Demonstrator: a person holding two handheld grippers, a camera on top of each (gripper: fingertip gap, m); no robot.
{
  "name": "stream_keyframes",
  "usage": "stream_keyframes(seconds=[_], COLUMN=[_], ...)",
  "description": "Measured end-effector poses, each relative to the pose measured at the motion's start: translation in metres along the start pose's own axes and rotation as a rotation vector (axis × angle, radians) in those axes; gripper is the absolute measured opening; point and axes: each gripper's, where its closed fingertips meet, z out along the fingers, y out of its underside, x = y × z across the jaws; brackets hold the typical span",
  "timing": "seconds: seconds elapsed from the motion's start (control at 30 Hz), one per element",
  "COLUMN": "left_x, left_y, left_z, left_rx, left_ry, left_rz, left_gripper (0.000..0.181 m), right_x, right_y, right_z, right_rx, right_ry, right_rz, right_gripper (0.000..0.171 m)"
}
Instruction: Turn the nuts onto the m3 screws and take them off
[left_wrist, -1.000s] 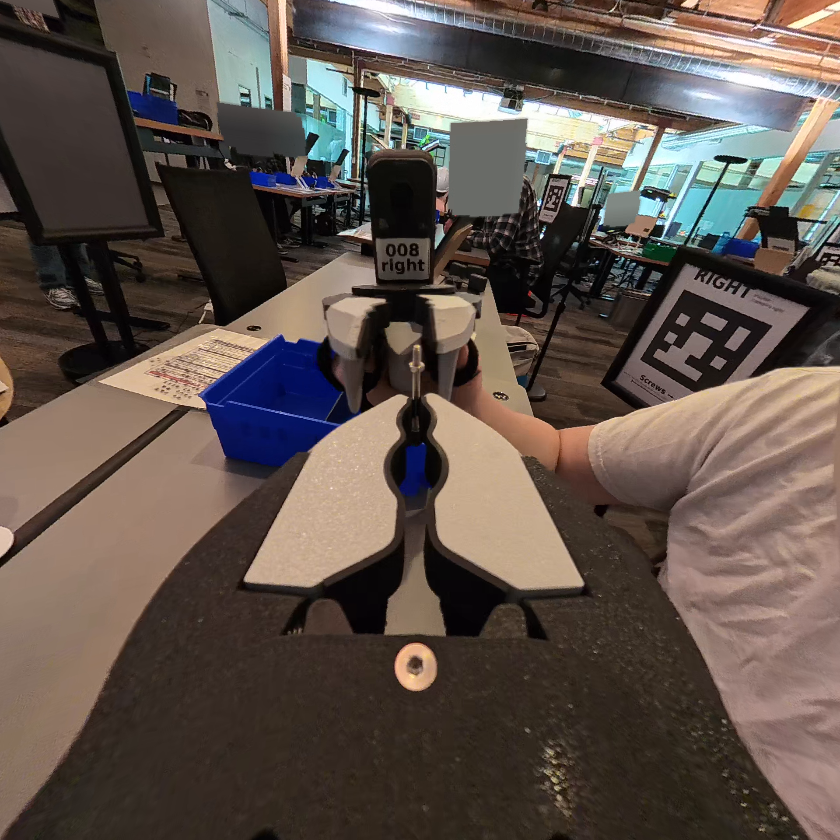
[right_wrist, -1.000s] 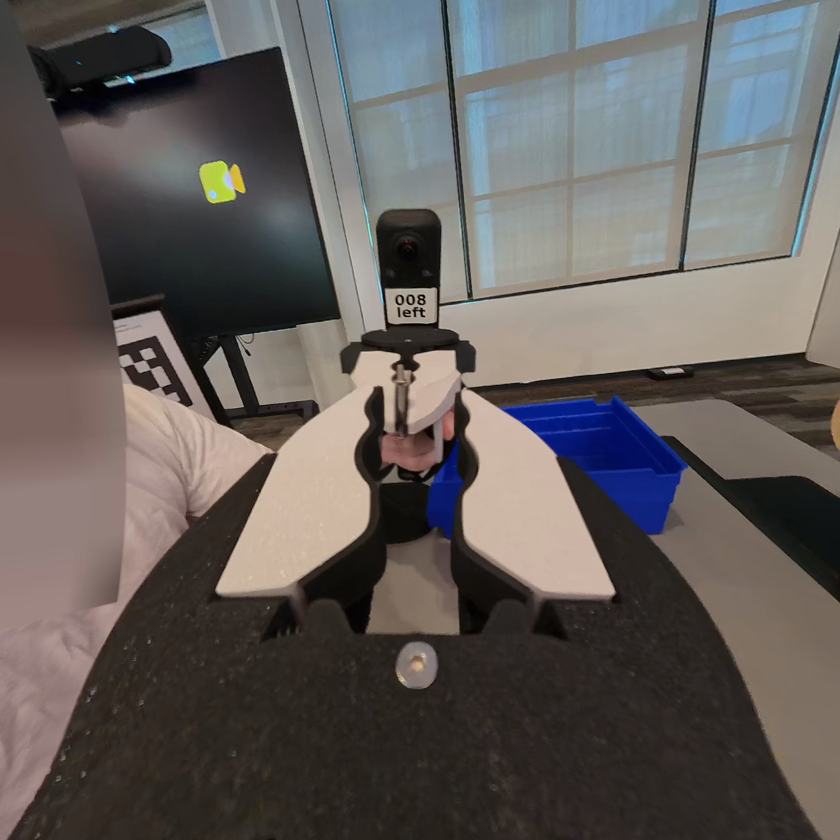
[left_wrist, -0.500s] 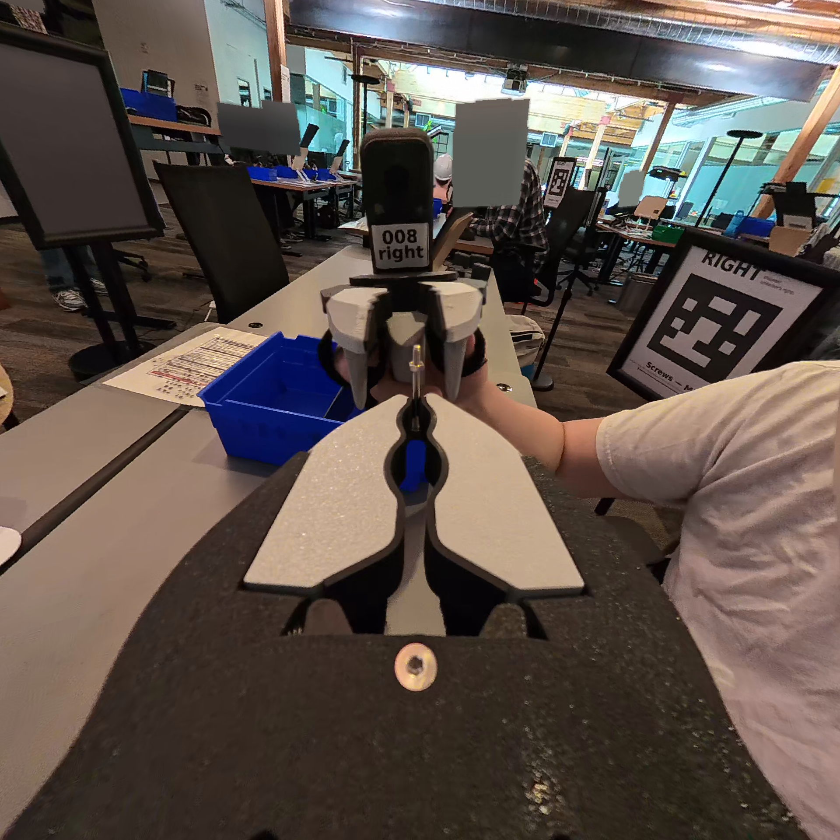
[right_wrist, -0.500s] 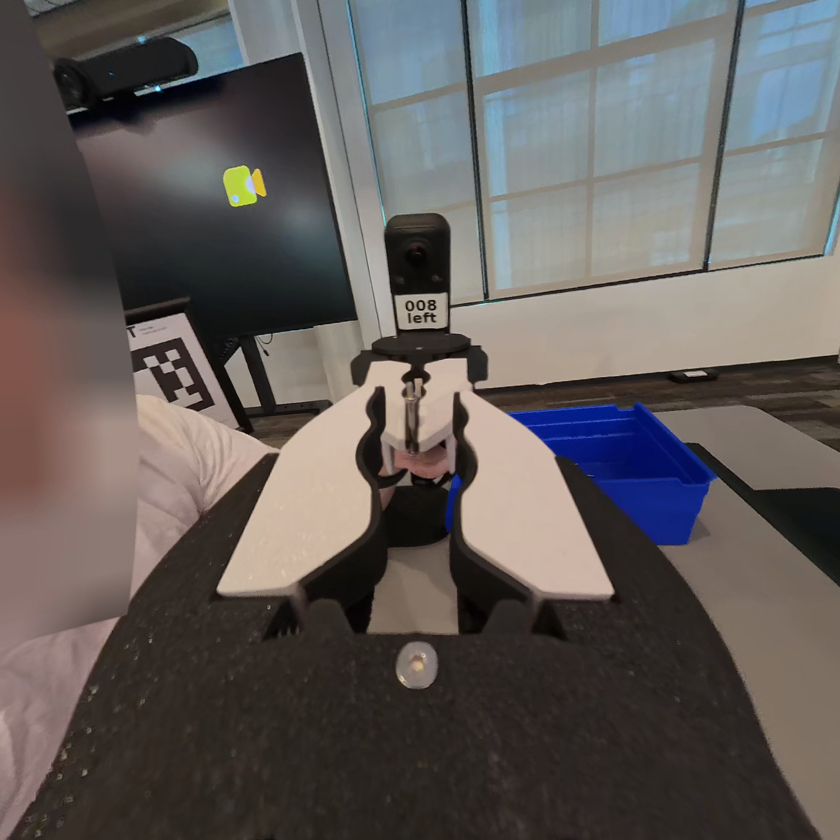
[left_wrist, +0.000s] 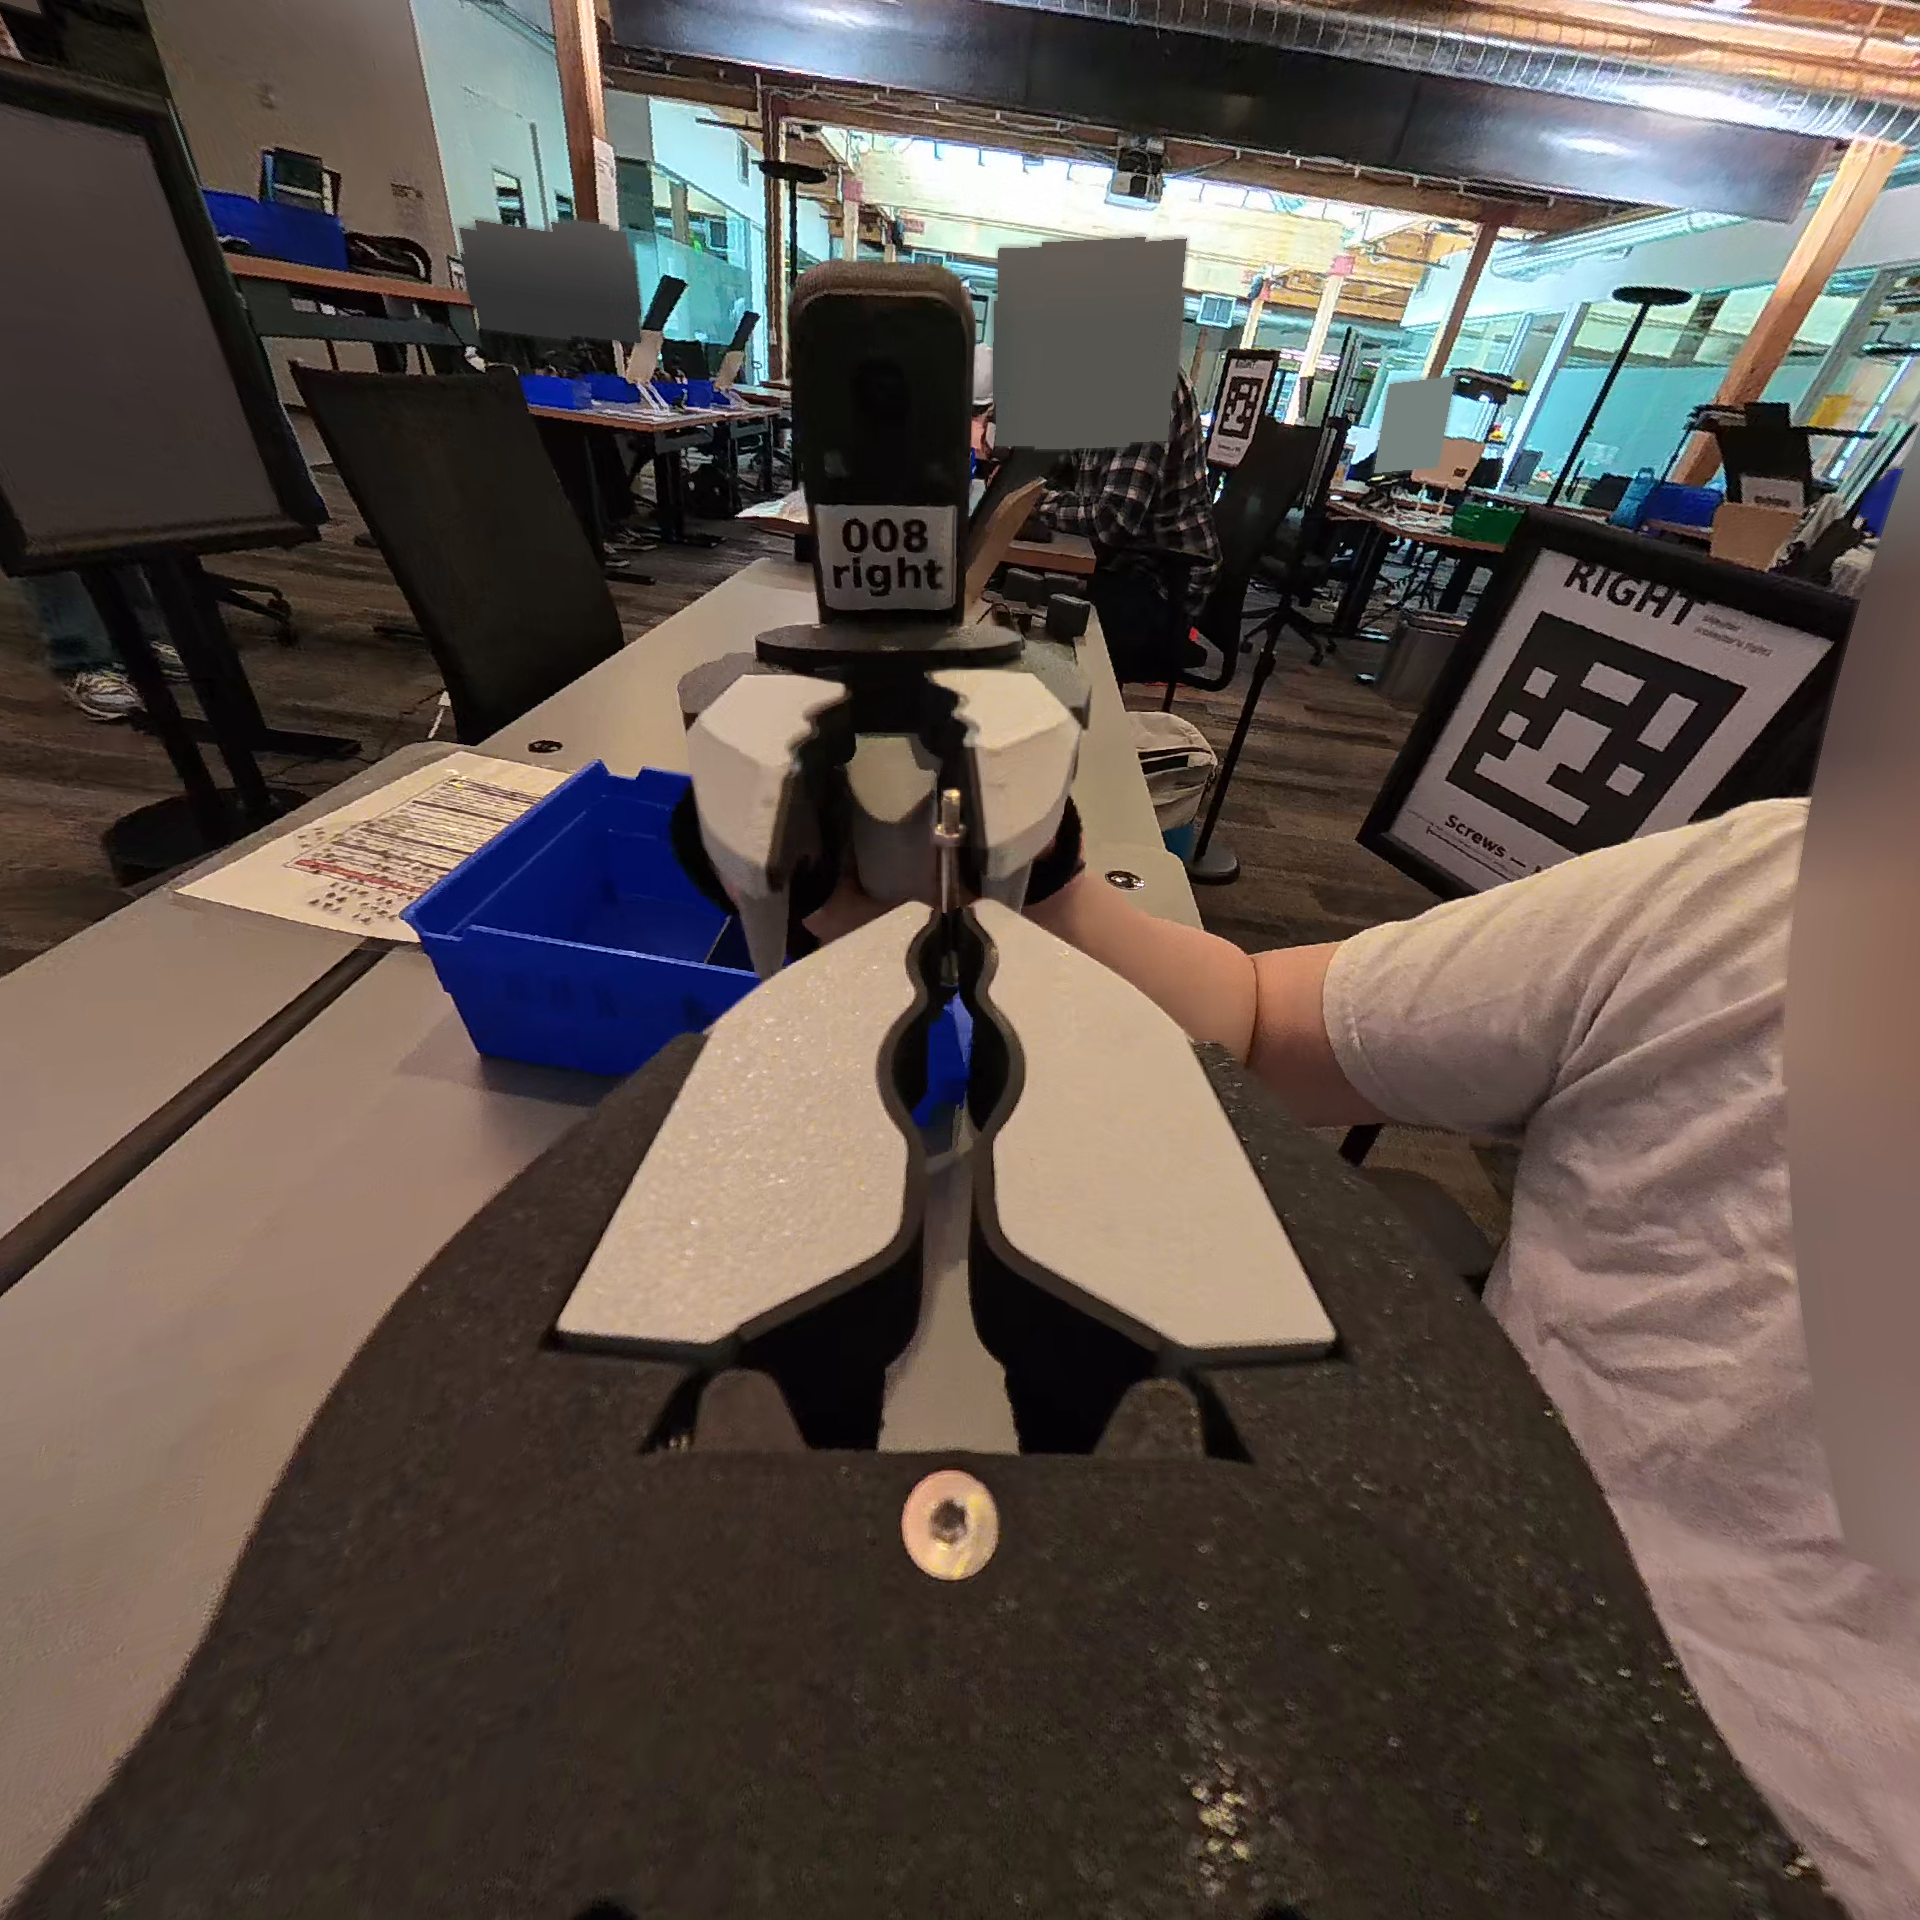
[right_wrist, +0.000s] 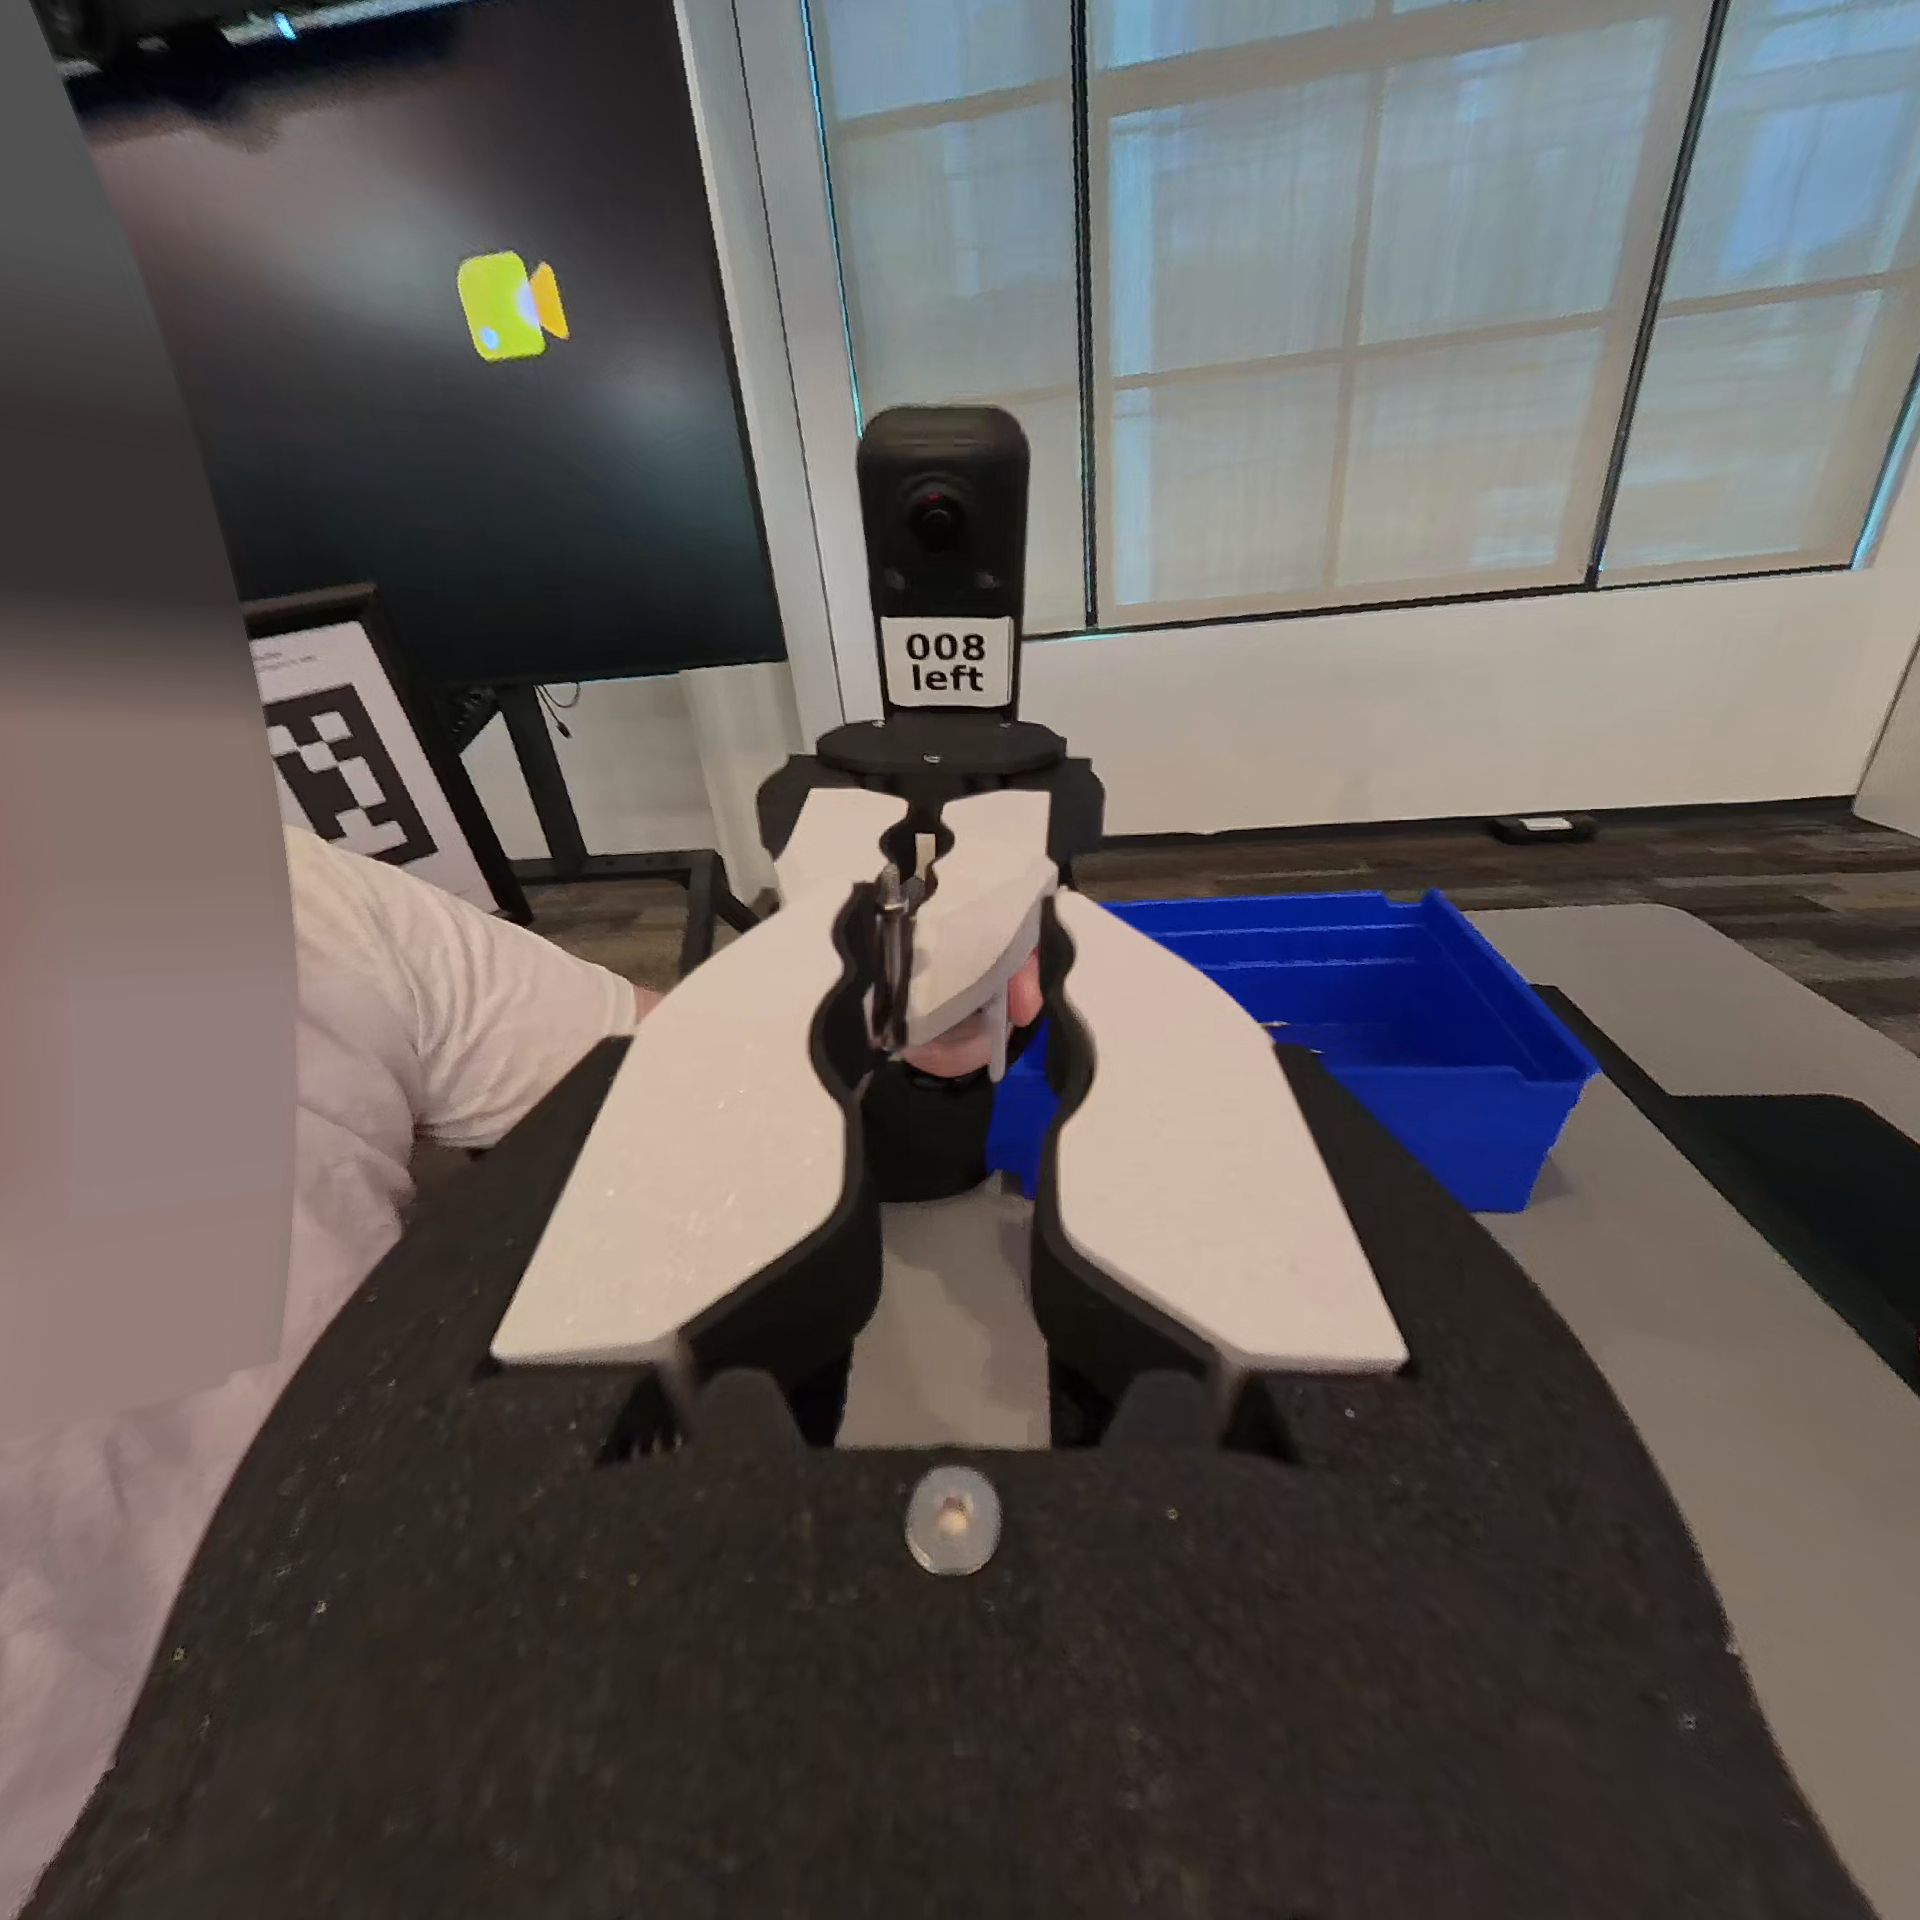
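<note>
On the far left of the left wrist view, a printed sheet (left_wrist: 390, 844) lies flat on the grey surface (left_wrist: 187, 1039). Just to its right stands a blue bin (left_wrist: 582, 935), open at the top, with a divider inside. Right of the bin's near corner, the left gripper (left_wrist: 948, 920) has its fingertips pressed together on the lower end of a thin m3 screw (left_wrist: 945, 868), which stands upright above the tips. A small nut (left_wrist: 948, 829) sits near the screw's top end. Directly behind the screw, the right gripper (left_wrist: 878, 821) faces this camera, its pale fingers (left_wrist: 743, 800) spread apart on either side of the screw, not closed on anything. Farther right, the person's bare forearm (left_wrist: 1174, 966) and white sleeve (left_wrist: 1558, 1039) reach toward it.

In the right wrist view, the white sleeve (right_wrist: 416, 997) lies at the left. In the middle, the right gripper (right_wrist: 951, 914) is open, with a clear gap between its tips. The left gripper (right_wrist: 899, 925), tilted, sits in that gap, clamping the screw (right_wrist: 891, 940). The blue bin (right_wrist: 1351, 1029) rests on the surface (right_wrist: 1662, 1299) to the right, just behind both grippers.
</note>
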Motion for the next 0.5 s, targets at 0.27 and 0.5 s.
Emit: stream_keyframes(seconds=[0.27,0.5], left_x=[-0.006,-0.003], left_y=[-0.001,0.001], left_z=[-0.003,0.001], left_rx=[0.012,0.007], left_ry=[-0.019,-0.008], left_rz=[-0.010,-0.005], left_gripper=[0.001,0.001], right_x=[0.007,0.005], right_y=[-0.005,-0.001], right_z=[-0.012,-0.004], right_rx=[0.009,-0.007], right_ry=[0.017,0.025], right_rz=[0.005,-0.011], right_gripper=[0.027,0.032])
